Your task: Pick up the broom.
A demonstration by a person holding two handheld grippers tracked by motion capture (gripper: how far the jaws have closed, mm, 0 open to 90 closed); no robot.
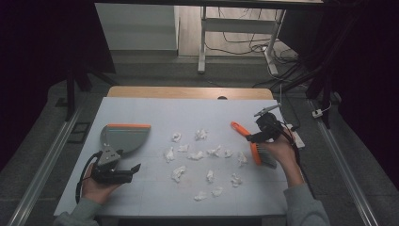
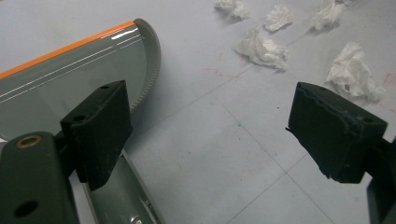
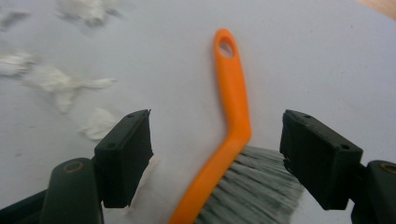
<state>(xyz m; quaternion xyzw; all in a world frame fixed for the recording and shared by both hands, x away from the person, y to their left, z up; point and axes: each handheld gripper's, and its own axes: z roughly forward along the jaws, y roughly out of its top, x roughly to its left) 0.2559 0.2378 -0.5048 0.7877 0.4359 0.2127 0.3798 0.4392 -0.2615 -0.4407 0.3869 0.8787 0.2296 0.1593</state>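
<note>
While my two hands rest on the white table (image 1: 141, 108), I see my left gripper (image 1: 123, 173) at the near left side, and its jaws stand wide apart with nothing between them. In the left gripper view the left jaw hangs over the handle part of the grey dustpan (image 2: 70, 79), but I cannot tell if it touches it. This dustpan has an orange edge on its far side, and it lies flat just beyond my left gripper. My right gripper (image 3: 215, 158) is at the right side of the table, also wide open, and it holds nothing. Between its jaws lies the hand brush (image 3: 233, 140), with the orange handle pointing away to the far left and the grey bristles close to my right hand (image 1: 280, 150). The jaws are on both sides of the brush where the handle meets the bristles, and they are apart from it. Crumpled white paper scraps (image 1: 195, 155) are scattered over the middle of the table, between the dustpan and the brush.
</note>
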